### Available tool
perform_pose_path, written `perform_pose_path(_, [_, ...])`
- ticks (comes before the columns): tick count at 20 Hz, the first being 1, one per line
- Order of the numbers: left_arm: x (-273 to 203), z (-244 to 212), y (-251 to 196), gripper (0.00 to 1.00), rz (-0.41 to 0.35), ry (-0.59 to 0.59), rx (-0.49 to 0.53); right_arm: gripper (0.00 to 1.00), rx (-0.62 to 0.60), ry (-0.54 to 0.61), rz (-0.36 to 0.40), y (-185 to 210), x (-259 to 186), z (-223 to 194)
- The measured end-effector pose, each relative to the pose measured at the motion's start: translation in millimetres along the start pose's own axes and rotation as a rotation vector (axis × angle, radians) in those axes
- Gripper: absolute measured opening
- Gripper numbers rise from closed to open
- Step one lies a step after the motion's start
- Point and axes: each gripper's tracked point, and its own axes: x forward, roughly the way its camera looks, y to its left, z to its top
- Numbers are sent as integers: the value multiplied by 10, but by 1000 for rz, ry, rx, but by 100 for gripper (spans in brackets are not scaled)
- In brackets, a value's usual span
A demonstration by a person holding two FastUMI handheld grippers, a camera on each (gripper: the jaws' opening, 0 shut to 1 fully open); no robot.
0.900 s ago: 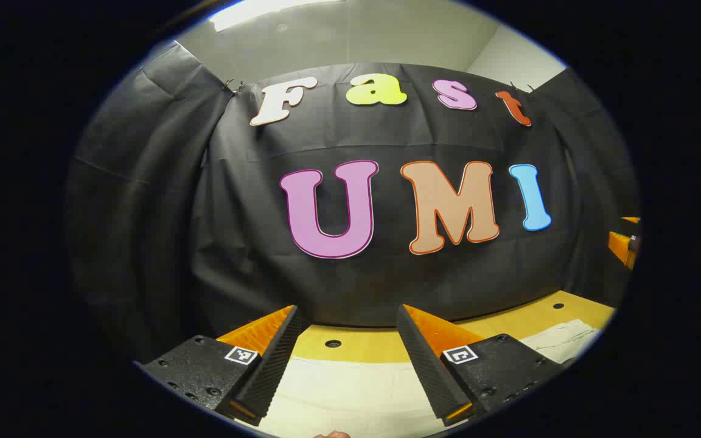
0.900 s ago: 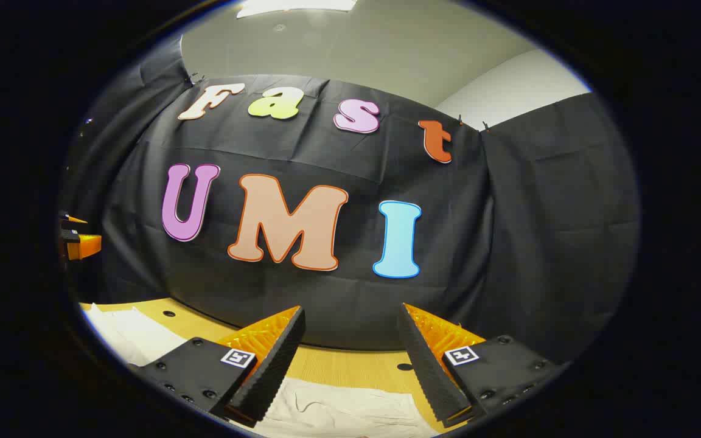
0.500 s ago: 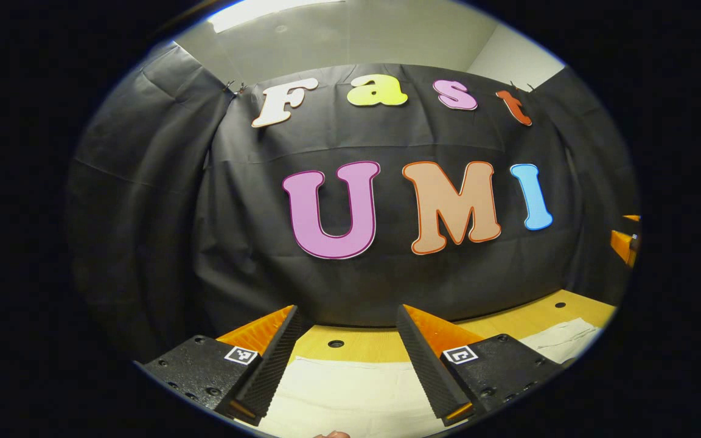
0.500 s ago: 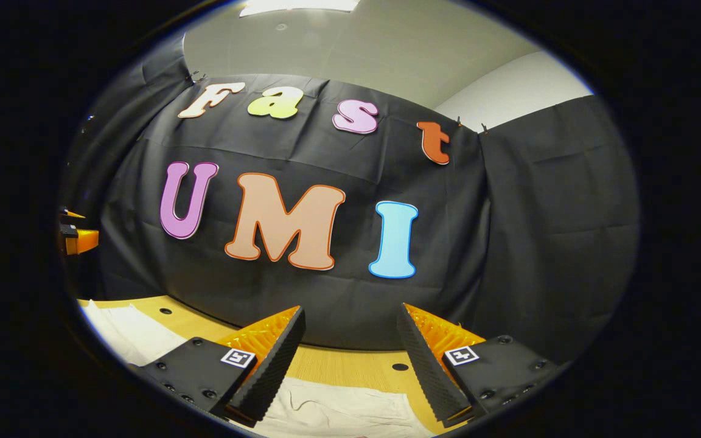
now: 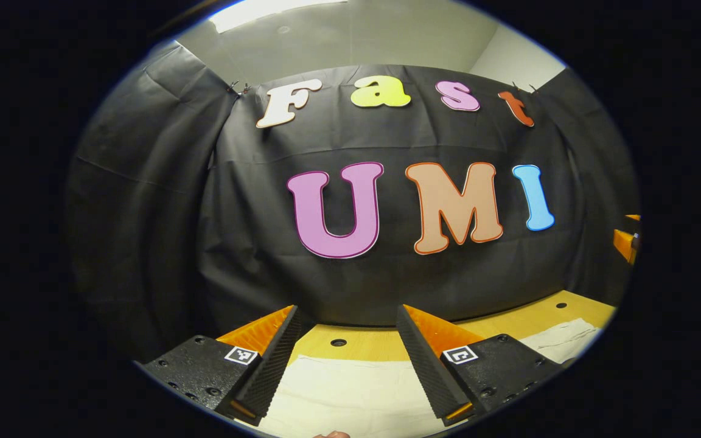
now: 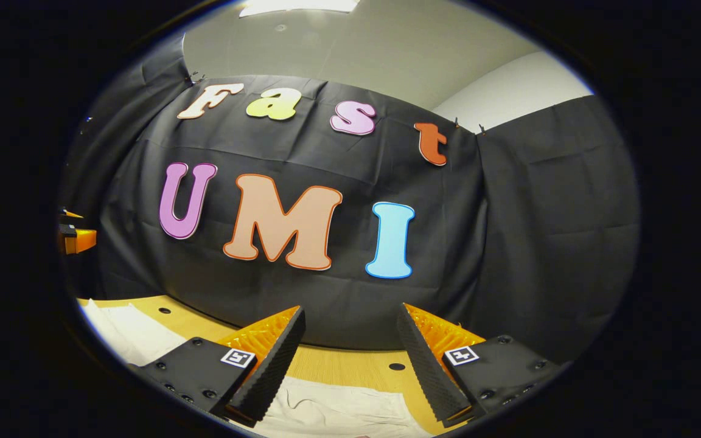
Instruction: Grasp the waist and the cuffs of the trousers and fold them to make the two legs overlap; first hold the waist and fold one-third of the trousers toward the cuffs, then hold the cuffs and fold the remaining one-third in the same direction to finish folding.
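Cream trousers (image 5: 350,392) lie flat on the wooden table (image 5: 362,342), below and ahead of my left gripper (image 5: 347,316), which hangs open above them with nothing between its fingers. More of the cloth (image 5: 560,337) stretches off to the right. In the right gripper view the trousers (image 6: 338,410) show wrinkled under my right gripper (image 6: 350,319), also open and holding nothing. Another part of the cloth (image 6: 128,331) lies at the left. The right gripper (image 5: 625,240) shows at the far right edge of the left gripper view, and the left gripper (image 6: 73,237) at the far left edge of the right gripper view.
The table top has small round holes (image 5: 338,342) (image 6: 397,367) near its far edge. The booth's black cloth wall (image 5: 387,274) rises directly behind the table. A fingertip (image 5: 332,434) peeks in at the bottom of the left gripper view.
Both views have drifted slightly: the left gripper turned a little left, the right gripper a little right. The trousers have not moved and both grippers stay open.
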Motion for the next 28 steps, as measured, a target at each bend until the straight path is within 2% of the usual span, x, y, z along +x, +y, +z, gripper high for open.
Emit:
perform_pose_path(6, [21,-50,8,94,1,8,-3,97,-37,27,24,2,-23,-115])
perform_pose_path(11, [62,-78,-35,94,-6,15,-2,97,-134,65,43,-145,-75,-287])
perform_pose_path(19, [160,-82,-239,94,-30,16,3,97,-342,145,69,-602,-293,-652])
perform_pose_path(23, [171,-115,-315,94,-37,28,7,97,-482,186,128,-746,-457,-929])
perform_pose_path(28, [185,-88,-382,94,-42,23,18,97,-650,229,253,-741,-702,-1352])
